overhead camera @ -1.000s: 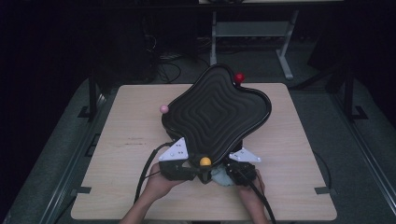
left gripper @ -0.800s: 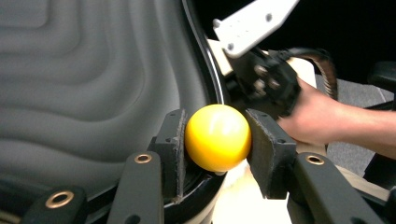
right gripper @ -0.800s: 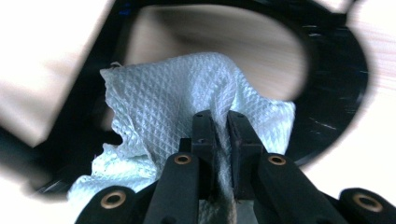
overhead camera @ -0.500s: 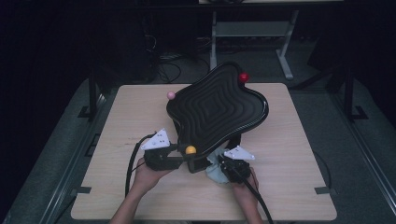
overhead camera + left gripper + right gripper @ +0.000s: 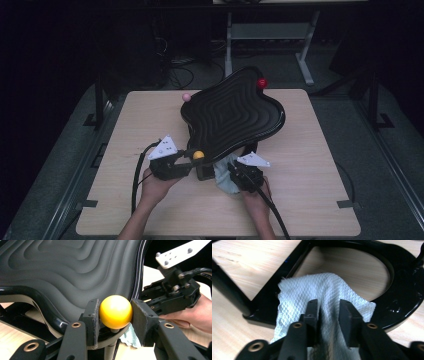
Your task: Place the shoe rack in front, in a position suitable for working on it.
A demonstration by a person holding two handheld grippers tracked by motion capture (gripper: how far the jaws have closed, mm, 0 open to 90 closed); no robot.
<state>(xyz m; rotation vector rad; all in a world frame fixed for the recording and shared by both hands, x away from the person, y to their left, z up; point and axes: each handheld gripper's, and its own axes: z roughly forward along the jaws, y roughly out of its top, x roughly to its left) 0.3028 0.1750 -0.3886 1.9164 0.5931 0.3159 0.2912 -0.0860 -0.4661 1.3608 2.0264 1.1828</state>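
The yellow knob (image 5: 115, 312) at the near edge of the tray (image 5: 235, 112) is clamped by the left gripper (image 5: 113, 315), while the cloth (image 5: 322, 293) just right of that knob lies loose between the just-opened jaws of the right gripper (image 5: 328, 308).

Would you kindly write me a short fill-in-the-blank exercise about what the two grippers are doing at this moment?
1. The left gripper is clamped on a ball whose colour is ____.
2. A white paper towel lies between the jaws of the ____ gripper, which have just been opening.
3. The wavy black tray is tipped up on a ____ tabletop.
4. A pink ball and a ____ ball show at the tray's far edge.

Missing words: yellow; right; wooden; red
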